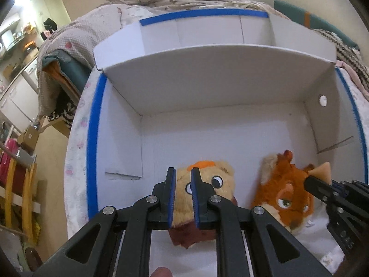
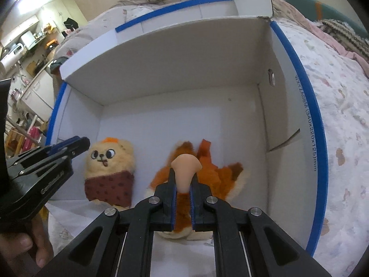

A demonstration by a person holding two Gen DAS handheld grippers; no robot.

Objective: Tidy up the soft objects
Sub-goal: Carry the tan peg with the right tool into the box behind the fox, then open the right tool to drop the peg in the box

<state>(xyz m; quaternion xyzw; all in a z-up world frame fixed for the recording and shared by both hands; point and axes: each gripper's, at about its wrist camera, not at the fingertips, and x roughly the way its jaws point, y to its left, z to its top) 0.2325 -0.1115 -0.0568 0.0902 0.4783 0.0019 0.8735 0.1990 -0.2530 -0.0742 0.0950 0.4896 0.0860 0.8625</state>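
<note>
lowering the fox plush (image 2: 207, 168) into the box (image 2: 297, 106) on the bed, your right tool (image 2: 183, 180) pinches its ear; left tool (image 1: 183, 177) is closed, empty, over the bear plush (image 2: 110, 159). next, release gently.

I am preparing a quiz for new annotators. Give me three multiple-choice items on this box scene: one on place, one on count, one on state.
1. Where is the beige plush relative to the orange fox plush, in the right wrist view?
A. left B. right C. on top
2. How many plush toys lie in the white box?
A. one B. two C. four
3. What does the right gripper hold?
A. nothing B. a peach-coloured soft piece C. the beige plush

Key: 1 A, it lies left of the fox; 2 B, only those two show; 3 B, the piece sits between its fingers.
</note>
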